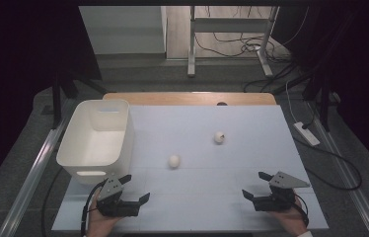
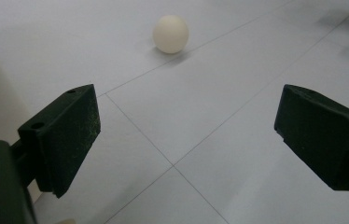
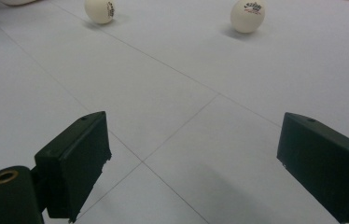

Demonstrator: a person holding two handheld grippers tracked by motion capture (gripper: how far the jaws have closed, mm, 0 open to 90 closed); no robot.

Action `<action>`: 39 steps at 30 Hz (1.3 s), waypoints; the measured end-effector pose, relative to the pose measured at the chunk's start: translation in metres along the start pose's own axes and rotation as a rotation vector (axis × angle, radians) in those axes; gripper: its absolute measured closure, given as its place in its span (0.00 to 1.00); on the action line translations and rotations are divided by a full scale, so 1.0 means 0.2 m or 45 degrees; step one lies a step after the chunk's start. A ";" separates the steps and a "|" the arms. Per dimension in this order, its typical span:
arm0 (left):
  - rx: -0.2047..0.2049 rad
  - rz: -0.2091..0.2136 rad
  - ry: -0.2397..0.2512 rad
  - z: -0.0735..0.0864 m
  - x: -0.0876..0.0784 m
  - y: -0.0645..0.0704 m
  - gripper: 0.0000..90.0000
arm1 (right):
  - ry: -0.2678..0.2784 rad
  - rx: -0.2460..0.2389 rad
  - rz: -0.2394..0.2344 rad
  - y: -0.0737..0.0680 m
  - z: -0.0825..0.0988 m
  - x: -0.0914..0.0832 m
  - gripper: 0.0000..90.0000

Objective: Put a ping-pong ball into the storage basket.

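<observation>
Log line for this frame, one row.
left gripper: open, empty | right gripper: open, empty | two balls: on table | bin: left

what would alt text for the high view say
Two open black grippers, left gripper and right gripper, rest near the front of a pale table. Two white balls lie ahead, beside a white bin.

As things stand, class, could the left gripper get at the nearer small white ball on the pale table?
Probably yes: the left gripper is open, and bare table lies between it and the nearer small white ball.
</observation>
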State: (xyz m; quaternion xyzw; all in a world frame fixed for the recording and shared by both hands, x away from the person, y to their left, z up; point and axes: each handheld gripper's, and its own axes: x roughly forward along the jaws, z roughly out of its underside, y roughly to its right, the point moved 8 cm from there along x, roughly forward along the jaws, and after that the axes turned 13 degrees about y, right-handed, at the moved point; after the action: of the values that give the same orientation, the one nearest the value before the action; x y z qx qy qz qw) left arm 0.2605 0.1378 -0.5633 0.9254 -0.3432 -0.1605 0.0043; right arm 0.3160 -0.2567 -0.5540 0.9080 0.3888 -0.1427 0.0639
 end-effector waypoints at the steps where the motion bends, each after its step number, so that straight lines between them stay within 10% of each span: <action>1: -0.004 -0.002 0.001 0.00 0.00 0.00 0.08 | 0.001 0.000 0.001 0.00 0.00 0.00 0.10; 39: -0.035 -0.044 -0.088 -0.12 0.08 0.07 0.09 | 0.018 0.000 -0.020 0.01 -0.01 0.01 0.10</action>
State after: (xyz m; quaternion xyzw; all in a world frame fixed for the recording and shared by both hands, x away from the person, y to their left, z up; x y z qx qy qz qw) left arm 0.2701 0.1134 -0.5434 0.9250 -0.3250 -0.1970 0.0024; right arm 0.3188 -0.2555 -0.5529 0.9059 0.3963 -0.1366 0.0602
